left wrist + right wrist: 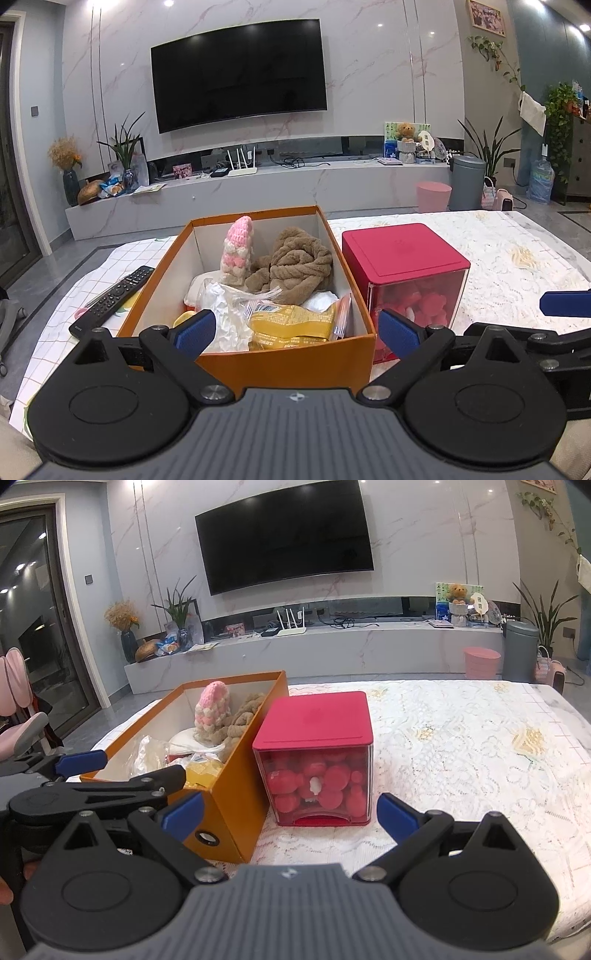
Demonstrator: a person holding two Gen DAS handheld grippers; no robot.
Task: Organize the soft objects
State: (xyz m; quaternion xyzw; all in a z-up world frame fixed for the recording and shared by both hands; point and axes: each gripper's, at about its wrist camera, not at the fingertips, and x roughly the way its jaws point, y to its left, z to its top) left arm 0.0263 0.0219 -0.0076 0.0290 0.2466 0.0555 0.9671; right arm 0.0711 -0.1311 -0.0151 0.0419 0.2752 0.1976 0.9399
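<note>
Both grippers, left gripper (297, 332) and right gripper (291, 814), are held open and empty before the orange box (288, 360) near the table's near edge

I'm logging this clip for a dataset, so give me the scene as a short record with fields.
surface: table under a white lace cloth
orange box: open, holds soft items
in box: pink knit piece, brown fluffy cloth, yellow packet
red-lidded container: right of the box, red round pieces inside
remote: left of the box
left gripper: open, empty
right gripper: open, empty
</note>
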